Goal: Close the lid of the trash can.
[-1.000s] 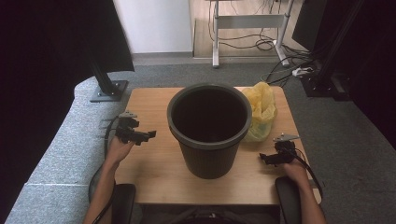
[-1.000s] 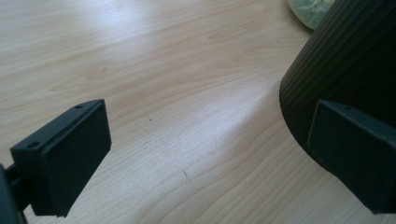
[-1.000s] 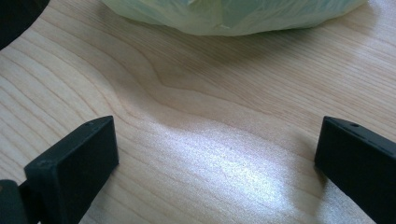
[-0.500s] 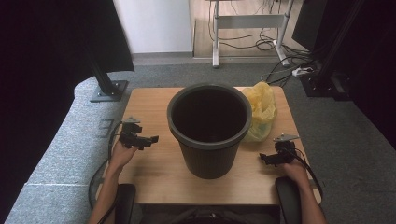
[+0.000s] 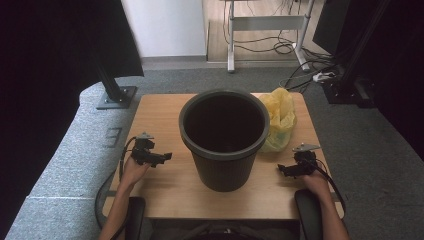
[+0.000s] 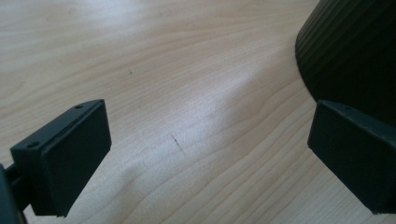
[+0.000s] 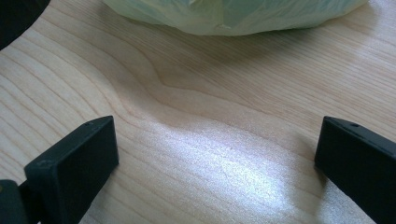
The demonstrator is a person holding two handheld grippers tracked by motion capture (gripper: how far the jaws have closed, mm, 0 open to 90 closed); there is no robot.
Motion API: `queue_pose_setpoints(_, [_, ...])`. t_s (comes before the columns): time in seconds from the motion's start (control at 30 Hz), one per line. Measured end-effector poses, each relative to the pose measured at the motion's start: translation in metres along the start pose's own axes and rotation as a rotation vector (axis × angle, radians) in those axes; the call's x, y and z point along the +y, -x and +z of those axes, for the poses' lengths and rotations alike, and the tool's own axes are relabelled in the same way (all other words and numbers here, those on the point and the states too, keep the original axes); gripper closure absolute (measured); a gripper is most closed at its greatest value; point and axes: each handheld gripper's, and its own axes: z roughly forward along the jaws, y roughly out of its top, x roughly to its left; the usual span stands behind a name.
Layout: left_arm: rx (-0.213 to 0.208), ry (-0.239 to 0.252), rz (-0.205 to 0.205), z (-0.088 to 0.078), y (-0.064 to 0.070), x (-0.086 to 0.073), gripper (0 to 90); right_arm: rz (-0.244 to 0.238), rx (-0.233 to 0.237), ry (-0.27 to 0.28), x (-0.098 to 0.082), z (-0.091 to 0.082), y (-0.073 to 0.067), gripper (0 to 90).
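High view: 1 round dark-grey ribbed plastic bucket (image 5: 223, 137), upright, mid-table on the light wooden tabletop (image 5: 160, 112). 1 crumpled yellow plastic bag (image 5: 278, 119) touching the bucket's right-rear side. 2 hand-held grippers. Left gripper (image 5: 165, 157) over the table's left edge, pointing at the bucket, near it but apart. Right gripper (image 5: 281, 170) at the front-right, pointing in toward the bucket, in front of the bag, touching neither. 2 forearms come in from the bottom edge.

Left gripper view: left gripper (image 6: 205, 154) jaws wide apart, nothing between them, just bare tabletop (image 6: 154, 84). Ribbed bucket (image 6: 350, 51) wall at upper right, beyond the right-hand jaw. Can't tell if that jaw touches it.

Right gripper view: right gripper (image 7: 217, 163) jaws also wide apart, nothing gripped, wood (image 7: 201, 140) between. Yellow bag (image 7: 233, 14) lies on the table ahead of the jaws, clear of them. Sliver of bucket (image 7: 16, 14) at top left.

Delta vs earlier frames: the left hand and gripper pulled back toward the person and slightly toward the table's left edge; a second ago it sat farther up the table. Right gripper, bucket, bag: unchanged.
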Motion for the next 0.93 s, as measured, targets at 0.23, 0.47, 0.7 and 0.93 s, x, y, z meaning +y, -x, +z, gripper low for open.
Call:
queue_pose_setpoints(0.23, [0.008,-0.039,0.004,0.012,0.001,-0.012,0.0,0.0,0.0,0.0,0.0,0.0,0.0,0.0])
queue_pose_setpoints(0.47, [0.033,-0.085,0.031,0.022,0.005,-0.021,0.0,0.0,0.0,0.0,0.0,0.0,0.0,0.0])
queue_pose_setpoints(0.7, [0.086,-0.126,0.097,0.033,0.01,-0.027,0.0,0.0,0.0,0.0,0.0,0.0,0.0,0.0])
queue_pose_setpoints(0.93, [0.082,-0.082,0.106,0.034,0.008,-0.031,0.0,0.0,0.0,0.0,0.0,0.0,0.0,0.0])
